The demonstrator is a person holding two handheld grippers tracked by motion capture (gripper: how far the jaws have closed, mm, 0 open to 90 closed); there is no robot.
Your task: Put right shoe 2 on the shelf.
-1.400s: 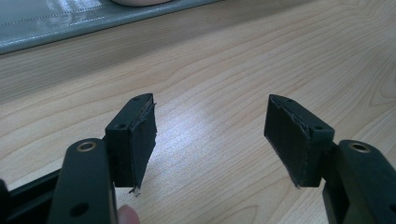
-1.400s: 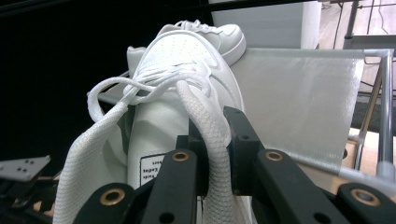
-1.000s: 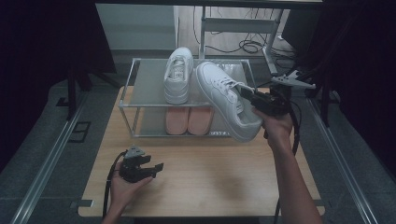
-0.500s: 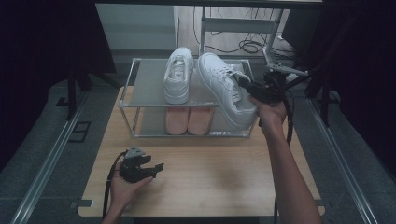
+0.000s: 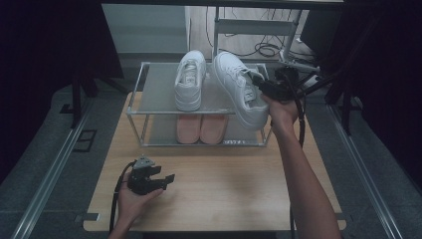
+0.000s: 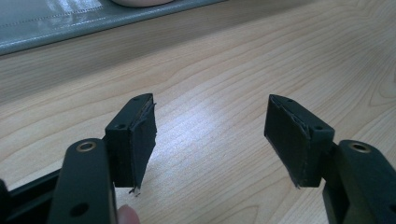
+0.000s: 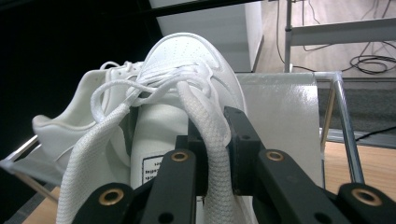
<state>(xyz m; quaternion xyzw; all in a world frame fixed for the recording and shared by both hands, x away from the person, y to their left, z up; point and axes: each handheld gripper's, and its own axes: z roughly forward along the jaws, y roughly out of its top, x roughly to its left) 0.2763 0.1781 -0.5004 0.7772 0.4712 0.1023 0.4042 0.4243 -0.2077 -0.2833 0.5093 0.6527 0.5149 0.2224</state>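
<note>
Dark curtains close off the room around a pale wooden worktop (image 5: 224, 189), and at its far side we have a metal rack (image 5: 137, 94) with two grey shelves. On the top shelf one white shoe (image 5: 190, 79) already lies flat, toe pointing away from us. Two pink shoes (image 5: 201, 128) sit side by side on the lower shelf.

Our right tool (image 5: 263, 89) grips a second white shoe (image 5: 239, 89) at the collar; in the right gripper view its jaws are drawn in narrow, pinching the tongue (image 7: 154, 140) and a lace (image 7: 210, 135) between the pads. We hold this shoe tilted over the right part of the top shelf, just beside the first shoe, its heel end hanging past the rack's front rail. Whether its sole touches the shelf we cannot tell.

Our left tool (image 5: 160, 179) rests low on the near left of the worktop, well apart from the rack, its jaws spread wide with bare wood between them (image 6: 210, 135).
</note>
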